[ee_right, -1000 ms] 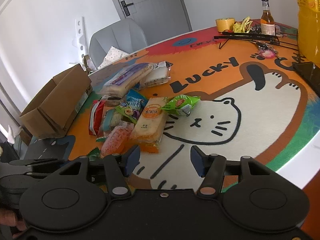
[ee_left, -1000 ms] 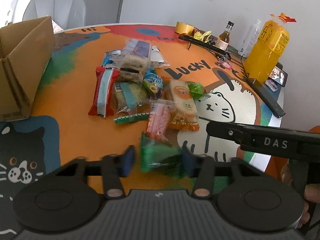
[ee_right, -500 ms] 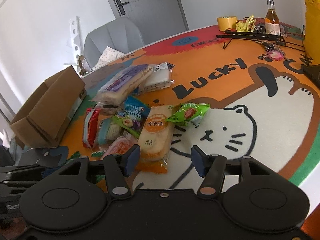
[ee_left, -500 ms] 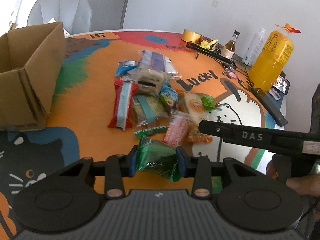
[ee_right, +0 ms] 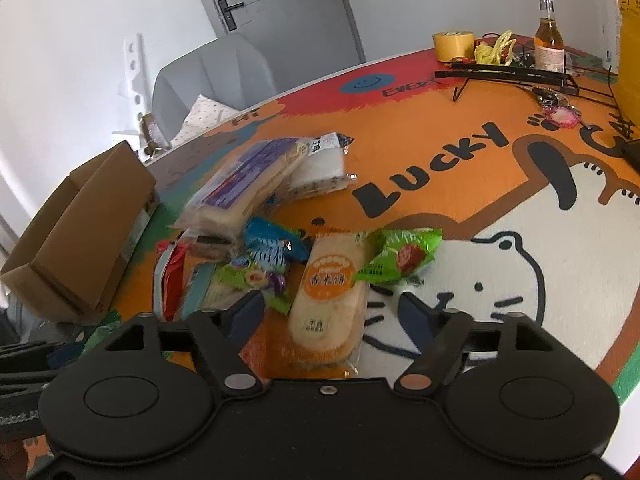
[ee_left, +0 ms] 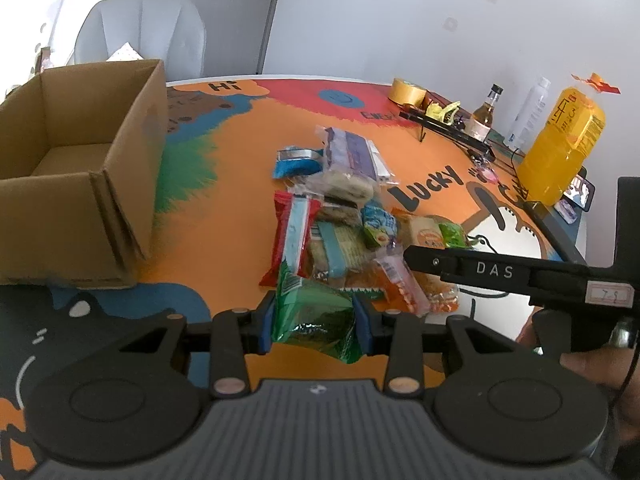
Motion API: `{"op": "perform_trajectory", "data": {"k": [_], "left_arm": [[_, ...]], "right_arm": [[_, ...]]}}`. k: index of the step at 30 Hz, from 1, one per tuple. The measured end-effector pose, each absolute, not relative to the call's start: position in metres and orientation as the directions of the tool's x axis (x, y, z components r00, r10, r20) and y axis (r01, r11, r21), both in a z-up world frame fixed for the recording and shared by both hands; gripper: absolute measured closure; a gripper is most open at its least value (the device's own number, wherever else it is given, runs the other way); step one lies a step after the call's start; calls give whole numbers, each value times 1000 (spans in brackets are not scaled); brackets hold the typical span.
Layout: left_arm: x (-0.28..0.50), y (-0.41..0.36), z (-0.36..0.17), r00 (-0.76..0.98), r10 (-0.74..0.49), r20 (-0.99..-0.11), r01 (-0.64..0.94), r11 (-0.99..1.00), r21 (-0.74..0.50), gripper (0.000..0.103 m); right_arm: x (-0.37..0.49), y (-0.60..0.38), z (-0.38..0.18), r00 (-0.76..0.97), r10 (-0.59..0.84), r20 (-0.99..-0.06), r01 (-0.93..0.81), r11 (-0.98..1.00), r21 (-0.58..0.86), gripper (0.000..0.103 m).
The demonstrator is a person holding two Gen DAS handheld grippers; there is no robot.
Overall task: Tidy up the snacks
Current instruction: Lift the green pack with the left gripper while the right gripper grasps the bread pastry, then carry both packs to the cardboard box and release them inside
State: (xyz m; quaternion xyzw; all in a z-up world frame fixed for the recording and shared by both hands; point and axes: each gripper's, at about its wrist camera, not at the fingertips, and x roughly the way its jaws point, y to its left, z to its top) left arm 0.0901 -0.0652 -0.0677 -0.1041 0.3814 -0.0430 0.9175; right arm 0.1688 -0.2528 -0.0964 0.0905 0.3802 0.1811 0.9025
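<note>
My left gripper (ee_left: 314, 322) is shut on a green foil snack packet (ee_left: 316, 312) and holds it above the table near the front of the snack pile (ee_left: 340, 216). An open cardboard box (ee_left: 76, 184) stands to the left; it also shows in the right wrist view (ee_right: 76, 248). My right gripper (ee_right: 332, 316) is open and empty, its fingers on either side of an orange-labelled rice cracker pack (ee_right: 330, 292). A light green packet (ee_right: 400, 260) and a purple bread pack (ee_right: 248, 188) lie beyond it.
A yellow drink bottle (ee_left: 564, 152), a small glass bottle (ee_left: 486, 116), a tape roll (ee_left: 408, 92) and a black stand (ee_left: 452, 132) sit along the table's far right. A grey chair (ee_left: 140, 36) stands behind the box. The right gripper's body (ee_left: 500, 272) crosses the right side.
My left gripper has lifted the green packet and swung left, so the box is nearer. My right gripper has moved forward over the rice cracker pack.
</note>
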Motion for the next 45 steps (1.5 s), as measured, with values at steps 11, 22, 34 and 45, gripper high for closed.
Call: {"op": "perform_trajectory", "data": {"k": [11,22,34,45], "left_arm": [[96,-57,-65,709,-149,-690,-18,973,-229,65],[91,-52,-55,728,-158,-667,-7,971,-238,65],[90,-40,-18,779,-157,-607,27,976,-218,65],[85,-16,0,805,-126,-580,2,978,-210,65]], "right_arm": [[159,-251,-98,680,312,-663,-278,947,161,69],[146,-260,-82,677,393,-622,-305,919,249,70],[144,-241,-48,711,424,-561,-329,906,267,70],[144,-212,-30,706,460,-538,-380,888,259,70]]}}
